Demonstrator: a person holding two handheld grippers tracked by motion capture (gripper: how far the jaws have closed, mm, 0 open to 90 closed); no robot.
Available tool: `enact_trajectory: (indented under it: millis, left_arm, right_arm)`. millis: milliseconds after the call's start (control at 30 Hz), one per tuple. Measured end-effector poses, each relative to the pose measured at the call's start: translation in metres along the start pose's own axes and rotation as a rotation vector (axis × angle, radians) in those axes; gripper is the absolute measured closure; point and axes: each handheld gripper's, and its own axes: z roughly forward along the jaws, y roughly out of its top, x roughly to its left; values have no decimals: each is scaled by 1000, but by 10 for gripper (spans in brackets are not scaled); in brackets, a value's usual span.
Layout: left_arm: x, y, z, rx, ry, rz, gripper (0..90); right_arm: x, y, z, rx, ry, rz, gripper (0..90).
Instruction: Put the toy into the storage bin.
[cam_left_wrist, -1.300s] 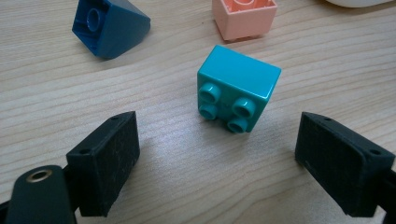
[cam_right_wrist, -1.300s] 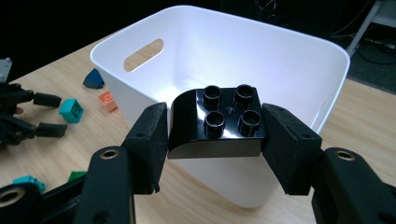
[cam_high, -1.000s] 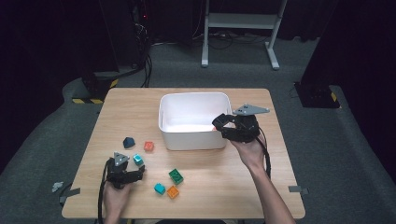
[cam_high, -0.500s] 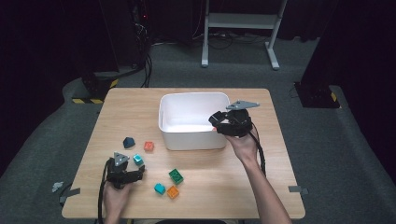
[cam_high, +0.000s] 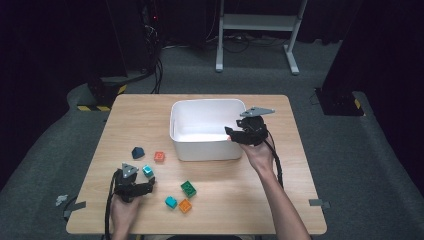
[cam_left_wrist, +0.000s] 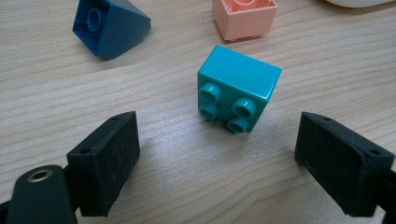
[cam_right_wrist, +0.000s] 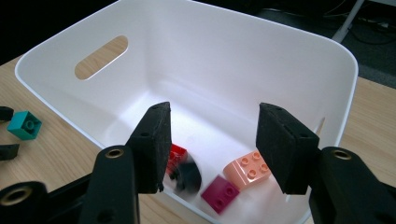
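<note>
The left gripper (cam_left_wrist: 219, 154) stands open around a teal block (cam_left_wrist: 238, 93) at its twelve o'clock for grabbing, while the right gripper (cam_right_wrist: 212, 144), jaws just closing on nothing, hangs empty over the white bin (cam_right_wrist: 289, 32) for dropping.

Two black fingers (cam_right_wrist: 154, 149) parted over a white bin (cam_right_wrist: 196, 56) with nothing between them — below, a red brick (cam_right_wrist: 178, 154), a dark blurred piece (cam_right_wrist: 188, 178), a magenta brick (cam_right_wrist: 220, 192) and a peach brick (cam_right_wrist: 246, 173) — a teal brick (cam_right_wrist: 24, 124) out on the desk (cam_right_wrist: 46, 154).
</note>
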Motion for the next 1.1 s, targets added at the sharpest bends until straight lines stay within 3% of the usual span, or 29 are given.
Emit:
enact_trajectory:
  millis: [467, 733, 1100]
  left_arm:
    - [0, 0, 0, 0, 0, 0, 141]
    - [0, 0, 0, 0, 0, 0, 140]
    - [0, 0, 0, 1, -2, 2, 138]
  right_arm:
    - [-1, -15, -23, -69, 7, 18, 382]
    - [-6, -39, -45, -107, 3, 42, 380]
    - [-5, -83, -59, -113, -23, 66, 373]
